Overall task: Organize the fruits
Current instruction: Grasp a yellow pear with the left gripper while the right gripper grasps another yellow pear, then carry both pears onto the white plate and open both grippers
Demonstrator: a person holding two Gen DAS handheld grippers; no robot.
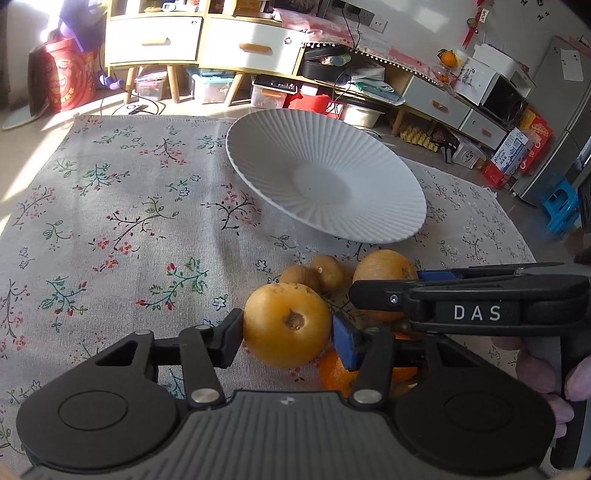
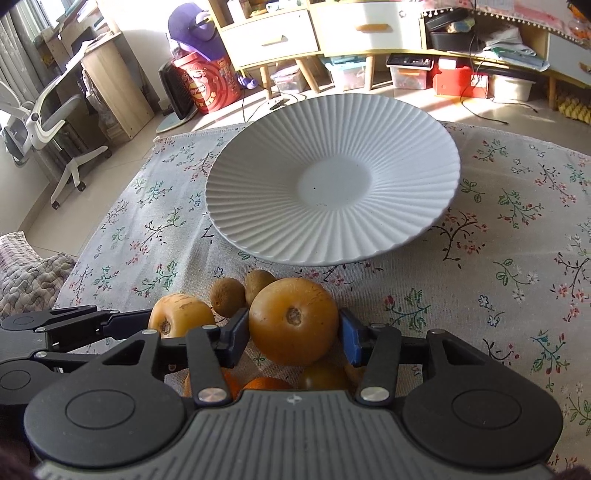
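Left hand-held gripper (image 1: 286, 332) clamps yellow pear (image 1: 286, 325); right hand-held gripper (image 2: 291, 334), marked "DAS", clamps brown pear (image 2: 293, 321).

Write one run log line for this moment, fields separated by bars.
left tool: shut on yellow pear | right tool: shut on brown pear | plate: empty

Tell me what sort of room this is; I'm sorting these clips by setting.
Probably a lived-in home living room: a floral tablecloth under a white ribbed plate, drawered sideboards, and a desk with office chair.
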